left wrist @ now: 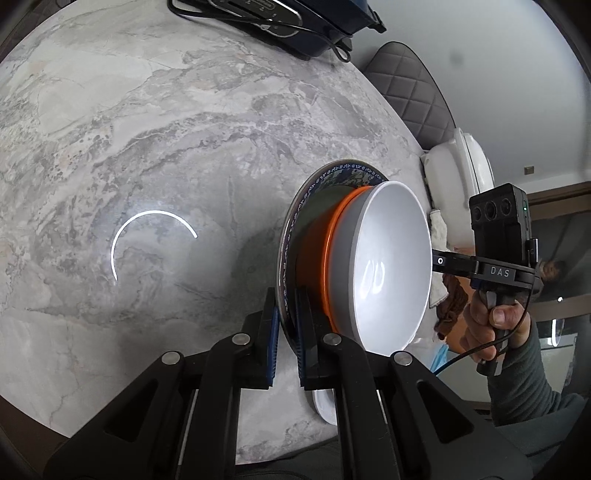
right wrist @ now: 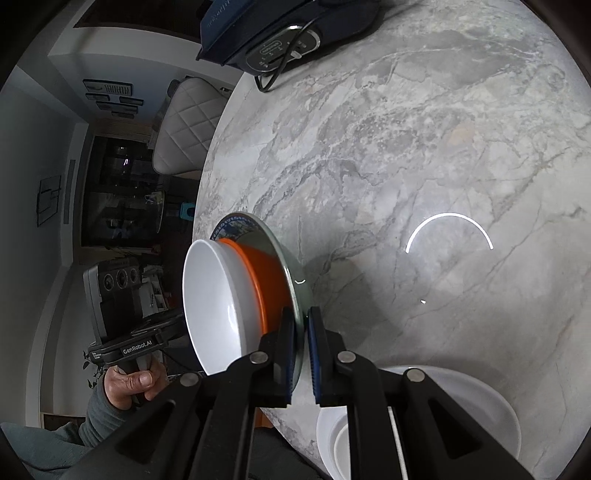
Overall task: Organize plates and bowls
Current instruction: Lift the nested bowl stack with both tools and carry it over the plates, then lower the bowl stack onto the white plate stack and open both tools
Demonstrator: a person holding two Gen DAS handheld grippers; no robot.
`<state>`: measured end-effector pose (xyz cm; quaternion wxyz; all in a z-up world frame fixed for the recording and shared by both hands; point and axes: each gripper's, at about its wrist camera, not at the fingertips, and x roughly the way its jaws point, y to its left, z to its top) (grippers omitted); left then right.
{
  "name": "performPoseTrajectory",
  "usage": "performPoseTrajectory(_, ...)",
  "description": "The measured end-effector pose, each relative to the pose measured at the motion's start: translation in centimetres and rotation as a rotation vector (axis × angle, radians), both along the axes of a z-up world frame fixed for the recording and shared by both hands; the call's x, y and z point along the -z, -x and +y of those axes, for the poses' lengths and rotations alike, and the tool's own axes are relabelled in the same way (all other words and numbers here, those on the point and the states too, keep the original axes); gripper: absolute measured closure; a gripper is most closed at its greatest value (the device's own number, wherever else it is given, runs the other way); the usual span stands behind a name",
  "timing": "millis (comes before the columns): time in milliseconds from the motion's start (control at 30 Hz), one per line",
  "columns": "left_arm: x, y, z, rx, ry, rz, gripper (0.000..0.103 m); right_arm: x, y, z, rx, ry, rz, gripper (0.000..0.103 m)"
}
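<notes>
In the left wrist view, the rim of a patterned plate (left wrist: 295,229) is clamped between the blue pads of the left gripper (left wrist: 286,347). The plate is held above the marble tabletop (left wrist: 147,129). An orange bowl (left wrist: 317,258) is carried on the plate, with a white bowl (left wrist: 391,266) nested in it. Most of the plate's face is hidden by the bowls. The right gripper (left wrist: 439,261) is seen behind the white bowl, its fingers hidden there. A dark appliance (left wrist: 280,18) is cut off at the top edge.

In the right wrist view, the opposite rim of the plate (right wrist: 295,295) is gripped between the fingers of the right gripper (right wrist: 301,347). The orange bowl (right wrist: 269,273) and white bowl (right wrist: 210,295) are seen again. A white plate (right wrist: 480,398) on the tabletop (right wrist: 406,129), with a smaller white dish on it, is partly covered by the gripper. The left gripper (right wrist: 173,325) is partly hidden behind the white bowl.
</notes>
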<state>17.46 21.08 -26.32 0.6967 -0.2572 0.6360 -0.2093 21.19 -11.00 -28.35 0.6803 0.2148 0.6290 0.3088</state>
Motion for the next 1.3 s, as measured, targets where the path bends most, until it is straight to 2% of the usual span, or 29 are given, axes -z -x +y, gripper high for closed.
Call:
performPoseTrajectory(300, -4.0, 2.0, -4.0, 0.046, 0.02, 0.002, 0.099, -3.1, 3.8, -3.6, 0.06, -0.008, -0.011, 0.092)
performPoseTrajectory(533, -5.0, 4.4, -8.5, 0.102, 0.025, 0.033, 0.099, -4.0, 7.4, -7.4, 0.112, -0.004, 0.003, 0.092)
performPoseTrajectory(900, -2.9, 8.1, -14.2, 0.159, 0.03, 0.093, 0.099, -1.6, 12.9, -13.0, 0.188, 0.004, 0.066, 0.092)
performPoseTrajectory(1300, 1.2, 8.9, -15.6, 0.15, -0.028, 0.128, 0.099, 2.9, 13.8, -14.4, 0.177, 0.023, 0.112, 0.092)
